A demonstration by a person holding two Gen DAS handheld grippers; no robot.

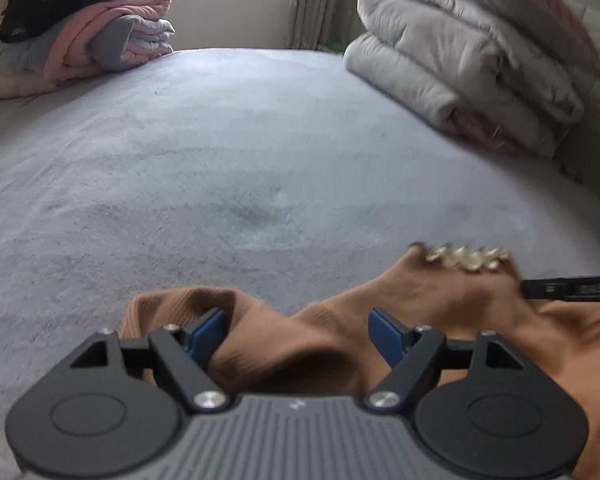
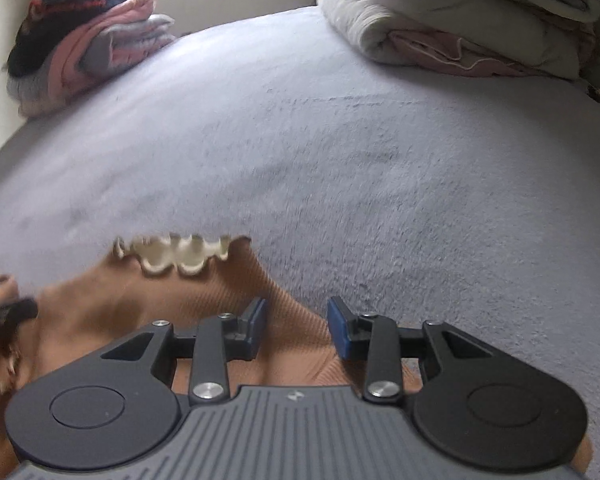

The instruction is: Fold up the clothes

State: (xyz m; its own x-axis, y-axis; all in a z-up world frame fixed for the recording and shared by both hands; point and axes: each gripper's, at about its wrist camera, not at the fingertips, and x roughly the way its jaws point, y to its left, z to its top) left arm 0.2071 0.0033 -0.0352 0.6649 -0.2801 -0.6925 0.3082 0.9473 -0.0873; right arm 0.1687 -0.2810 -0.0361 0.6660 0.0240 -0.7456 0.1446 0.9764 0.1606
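my left gripper (image 1: pixel 296 332) has its jaws spread wide, brown ribbed top (image 1: pixel 440 300) bunched between the pads; whether they pinch it i can't tell. my right gripper (image 2: pixel 296 328) stands half open, cloth running between its pads, grip likewise unclear. the top lies at the near edge of the grey bed (image 1: pixel 240 152), cream lace trim (image 2: pixel 180 256) on its far side. soft, light, floppy knit; i'd take hem corners. folded blankets (image 1: pixel 108 40) far left, quilt (image 1: pixel 460 64) far right, both well apart.
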